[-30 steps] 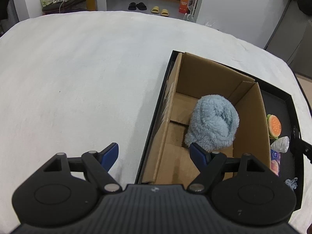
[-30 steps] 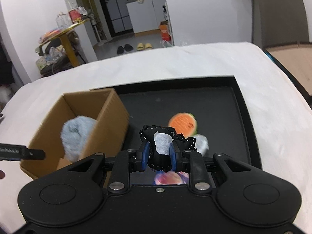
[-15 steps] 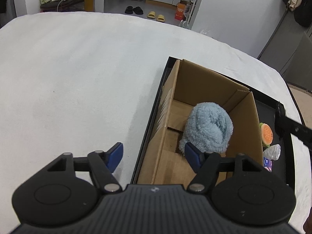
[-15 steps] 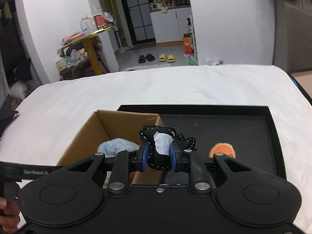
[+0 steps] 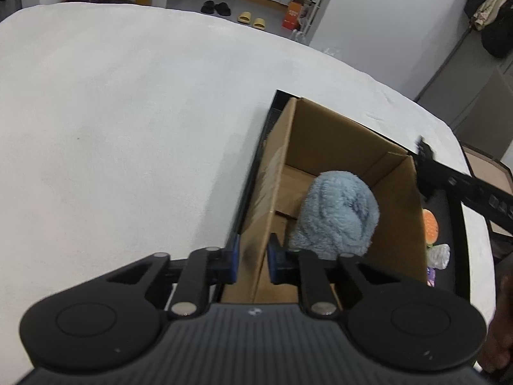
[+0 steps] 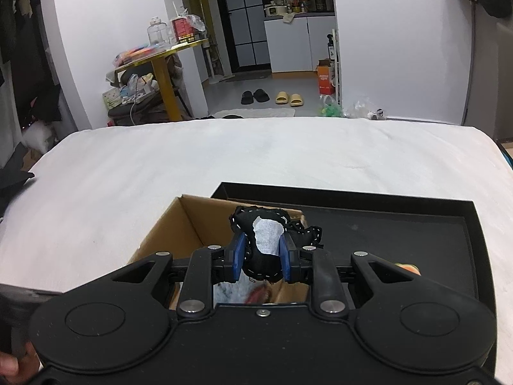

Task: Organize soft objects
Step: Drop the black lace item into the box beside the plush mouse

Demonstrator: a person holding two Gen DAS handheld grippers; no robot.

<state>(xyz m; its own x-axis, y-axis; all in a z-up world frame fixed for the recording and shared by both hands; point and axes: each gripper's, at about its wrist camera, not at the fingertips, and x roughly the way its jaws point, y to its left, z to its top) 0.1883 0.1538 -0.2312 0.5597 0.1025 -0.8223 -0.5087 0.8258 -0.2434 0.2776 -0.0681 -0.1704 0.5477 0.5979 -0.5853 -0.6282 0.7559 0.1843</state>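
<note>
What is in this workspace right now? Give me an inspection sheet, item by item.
Surface: white bed cover, with a black tray on it.
Job's things: cardboard box standing in the tray; blue plush inside the box; black toy held over the box.
Clutter: orange slice toy and a crumpled white piece in the tray beside the box.
Grippers: left claw straddles the box's left wall, whether it pinches is unclear; right claw shut on the black toy.
Cables: nothing seen.
Surroundings: yellow table, slippers on the floor, kitchen beyond.
</note>
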